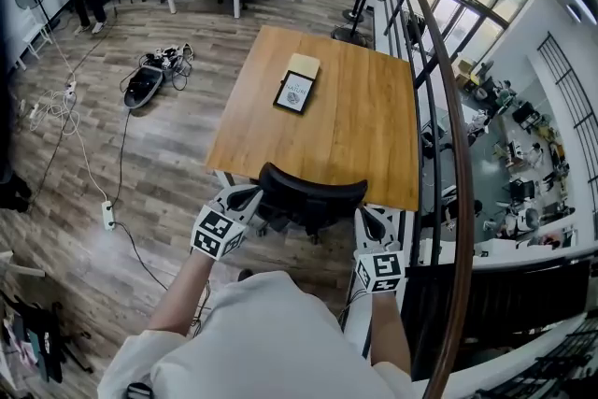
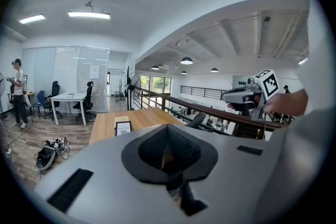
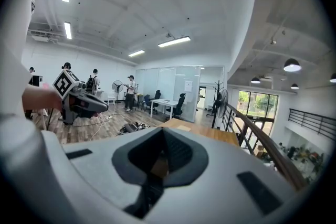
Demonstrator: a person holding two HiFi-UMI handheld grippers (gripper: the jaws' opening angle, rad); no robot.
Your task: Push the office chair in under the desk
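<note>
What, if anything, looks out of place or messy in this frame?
A tangle of cables and gear lies loose on the floor left of the desk, and a power strip lies out in the open nearer the person: possible trip hazards. Nothing on the desk looks askew.

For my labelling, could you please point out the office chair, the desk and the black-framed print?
office chair (image 1: 313, 190): head view, top of its backrest.
desk (image 1: 364, 126): head view, bare wooden top.
black-framed print (image 1: 295, 92): head view, its centre.
</note>
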